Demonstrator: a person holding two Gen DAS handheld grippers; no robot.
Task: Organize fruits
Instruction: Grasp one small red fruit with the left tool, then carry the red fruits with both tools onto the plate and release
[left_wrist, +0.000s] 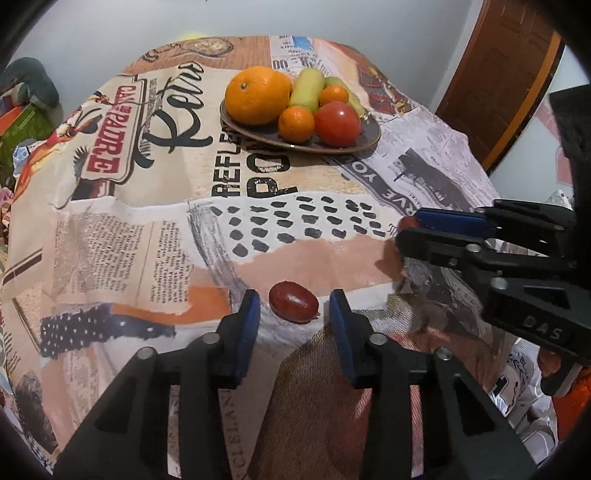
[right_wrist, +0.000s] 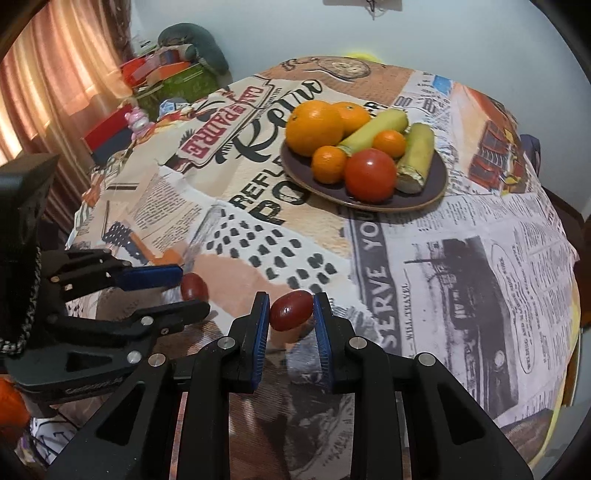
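A small dark red oval fruit (left_wrist: 293, 308) lies on the printed tablecloth between the blue pads of my left gripper (left_wrist: 294, 300); gaps show on both sides, so the gripper is open. From the right wrist view, that fruit (right_wrist: 192, 287) sits at the tips of the left gripper (right_wrist: 194, 290). My right gripper (right_wrist: 290, 299) is shut on a second small red fruit (right_wrist: 291, 312), held just above the cloth. In the left wrist view it appears as the right gripper (left_wrist: 406, 229) with the red fruit (left_wrist: 408, 222) at its tips. A dark plate (right_wrist: 436, 184) further back holds oranges, a tomato and yellow-green fruit.
The plate (left_wrist: 371, 138) stands on the far half of the round table. Boxes, a pink toy and a grey cushion (right_wrist: 192, 44) are piled beyond the table's left edge by a curtain (right_wrist: 55, 74). A brown door (left_wrist: 509, 74) stands at the right.
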